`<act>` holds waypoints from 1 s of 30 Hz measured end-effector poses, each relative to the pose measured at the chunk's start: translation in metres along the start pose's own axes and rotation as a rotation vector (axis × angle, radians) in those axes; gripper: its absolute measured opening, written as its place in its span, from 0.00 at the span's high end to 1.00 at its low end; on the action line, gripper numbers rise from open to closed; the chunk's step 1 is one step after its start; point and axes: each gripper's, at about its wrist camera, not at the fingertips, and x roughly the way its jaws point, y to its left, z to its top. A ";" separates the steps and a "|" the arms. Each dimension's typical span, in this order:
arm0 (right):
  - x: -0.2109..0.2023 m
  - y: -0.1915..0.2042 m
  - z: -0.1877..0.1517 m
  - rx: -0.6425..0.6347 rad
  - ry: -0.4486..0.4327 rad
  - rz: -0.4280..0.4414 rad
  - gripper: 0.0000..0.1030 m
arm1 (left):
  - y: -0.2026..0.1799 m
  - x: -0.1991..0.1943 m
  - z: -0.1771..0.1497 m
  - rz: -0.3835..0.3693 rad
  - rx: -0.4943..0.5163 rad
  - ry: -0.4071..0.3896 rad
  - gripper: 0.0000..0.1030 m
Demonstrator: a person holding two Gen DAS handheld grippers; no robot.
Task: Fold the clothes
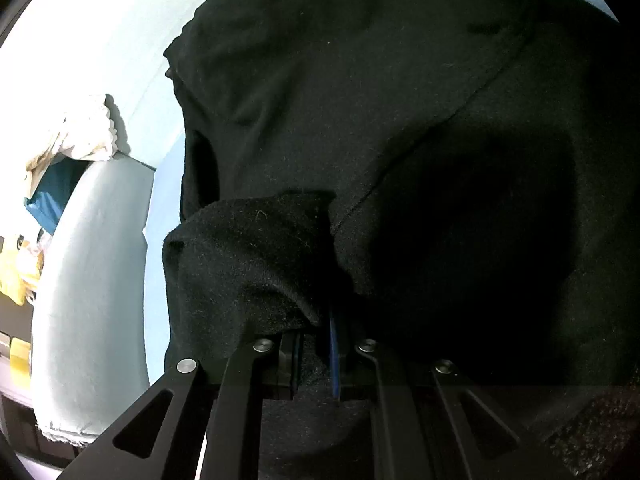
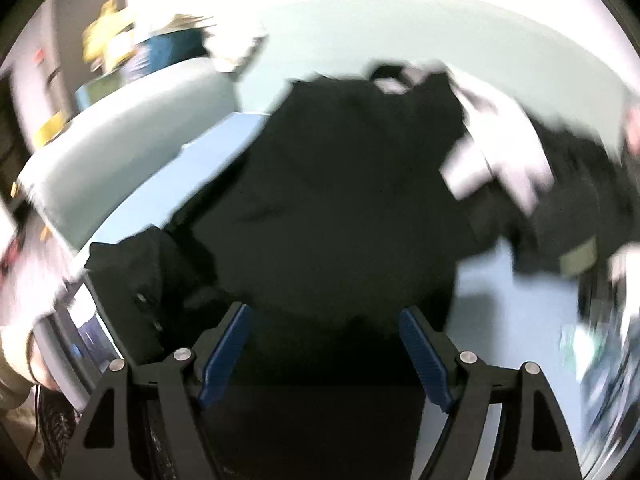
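**Left grip is thin, right gripper is free above the cloth**

Nearest to me, my left gripper (image 1: 316, 344) is clamped narrow on a bunched fold of the black garment (image 1: 360, 120), the cloth humped over its pads. I judge the hold shallow: a sharp pull could slip the fold out, or drag the whole garment crooked across the light blue bed (image 1: 132, 40).

My right gripper (image 2: 324, 344) stands wide with nothing between the blue pads (image 2: 424, 356); that view is blurred, so I cannot tell how close the pads are to the cloth. Closing blind could catch two layers.

The garment lies spread mid-bed, beside the pale bolster (image 1: 92, 280) at the bed's left edge. Its long axis seems to run away from me toward the far edge; which end is which I cannot tell.
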 end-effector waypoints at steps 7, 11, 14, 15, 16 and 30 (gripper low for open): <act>0.048 0.127 0.098 -0.435 0.140 0.120 0.22 | 0.014 0.002 -0.005 -0.073 -0.156 0.056 0.92; 0.096 0.247 0.109 -0.799 0.305 0.227 0.22 | 0.003 0.004 -0.002 -0.013 -0.109 0.068 0.92; 0.127 0.312 0.091 -0.995 0.394 0.258 0.22 | -0.005 0.003 -0.005 0.024 -0.076 0.053 0.91; 0.137 0.328 0.088 -1.025 0.404 0.259 0.22 | -0.007 0.003 -0.006 0.032 -0.070 0.047 0.91; 0.147 0.344 0.087 -1.051 0.412 0.260 0.22 | -0.007 0.003 -0.008 0.030 -0.075 0.041 0.91; 0.226 0.389 0.092 -0.882 0.541 0.423 0.34 | 0.005 0.003 -0.012 -0.047 -0.138 -0.018 0.92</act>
